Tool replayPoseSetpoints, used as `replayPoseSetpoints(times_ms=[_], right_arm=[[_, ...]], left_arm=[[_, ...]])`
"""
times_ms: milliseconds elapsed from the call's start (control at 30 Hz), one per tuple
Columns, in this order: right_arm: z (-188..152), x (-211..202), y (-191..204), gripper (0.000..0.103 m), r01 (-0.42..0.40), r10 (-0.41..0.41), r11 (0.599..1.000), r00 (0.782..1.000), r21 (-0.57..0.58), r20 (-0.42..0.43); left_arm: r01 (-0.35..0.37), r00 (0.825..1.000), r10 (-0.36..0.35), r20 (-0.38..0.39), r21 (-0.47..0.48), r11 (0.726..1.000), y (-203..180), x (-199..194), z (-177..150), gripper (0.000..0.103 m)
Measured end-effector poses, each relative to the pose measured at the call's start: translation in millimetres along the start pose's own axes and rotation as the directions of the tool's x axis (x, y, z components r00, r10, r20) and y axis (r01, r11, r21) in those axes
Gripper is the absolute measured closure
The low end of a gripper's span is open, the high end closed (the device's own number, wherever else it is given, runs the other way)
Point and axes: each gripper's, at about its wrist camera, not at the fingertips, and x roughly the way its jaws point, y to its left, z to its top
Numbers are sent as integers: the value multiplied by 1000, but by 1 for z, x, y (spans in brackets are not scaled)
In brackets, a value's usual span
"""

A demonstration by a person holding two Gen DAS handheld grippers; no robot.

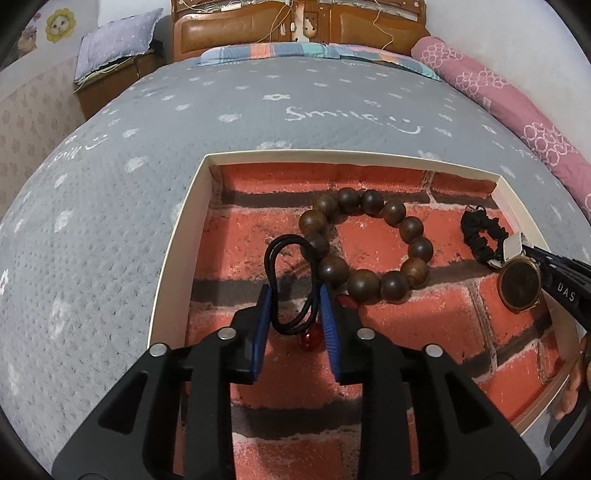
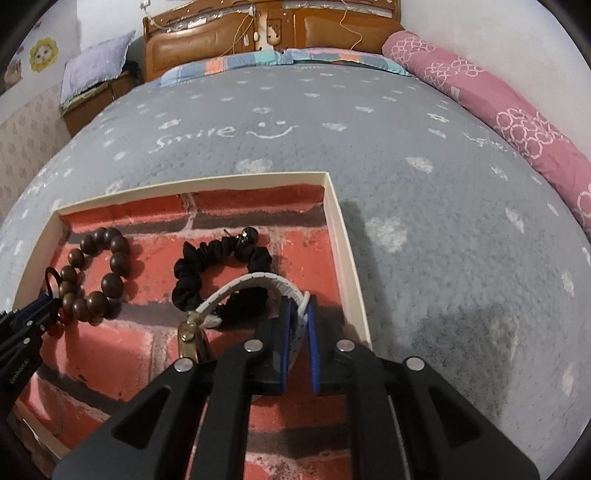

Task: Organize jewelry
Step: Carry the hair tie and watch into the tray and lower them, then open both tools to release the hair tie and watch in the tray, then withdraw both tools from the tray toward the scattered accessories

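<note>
Closest in the left wrist view, the left hand-held gripper [image 1: 293, 314] stands with its blue pads apart; a black hair tie [image 1: 286, 275] with a red bead [image 1: 306, 340] lies looped between them on the tray floor, and the pads do not press on it. The right wrist view shows that same gripper only as a dark shape at its left edge, with the tie's loop peeking above it.

Closest in the right wrist view, the right hand-held gripper [image 2: 298, 325] is clenched on the white strap of a wristwatch [image 2: 255, 280]; the strap arches up from the pads and comes down to the gold watch case [image 2: 190, 341], seen edge-on, low over the tray floor. From the left wrist view the same case shows its round dark face at the right edge, with the right gripper's black body behind it and fingers of a person's hand [image 1: 574, 384] at the far right border.

Everything sits in a shallow cream-walled tray [image 1: 177, 254] lined with a red brick print. Just past the left gripper lies a wooden bead bracelet [image 1: 365, 245], touching the hair tie's loop. Farther right is a black scrunchie [image 2: 207, 266], lying partly under the watch strap; only the right wrist view shows it whole, with a dark round charm at its far side.

The tray rests on a bed with a grey bedspread [image 2: 424, 184] printed "Smile". Beyond it lie a pink rolled quilt [image 2: 480, 96] and a brown headboard [image 1: 240, 33].
</note>
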Motion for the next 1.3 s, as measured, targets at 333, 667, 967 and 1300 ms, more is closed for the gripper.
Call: replayPoseSetpoints(times_ms=[333, 667, 967, 1300], right_arm=[[-6, -12, -4, 84, -22, 22, 1000, 1000, -13, -12], [-17, -67, -8, 33, -80, 82, 995, 996, -63, 31], [-34, -147, -23, 11, -71, 81, 994, 989, -82, 128], [-88, -215, -48, 8, -37, 48, 997, 982, -63, 183]], left_arm=[[5, 1000, -5, -16, 0, 1000, 1, -11, -4, 33], [49, 999, -49, -12, -32, 998, 14, -71, -20, 10], [48, 997, -49, 65, 15, 999, 34, -162, -33, 5], [48, 990, -50, 129, 17, 999, 52, -238, -80, 5]])
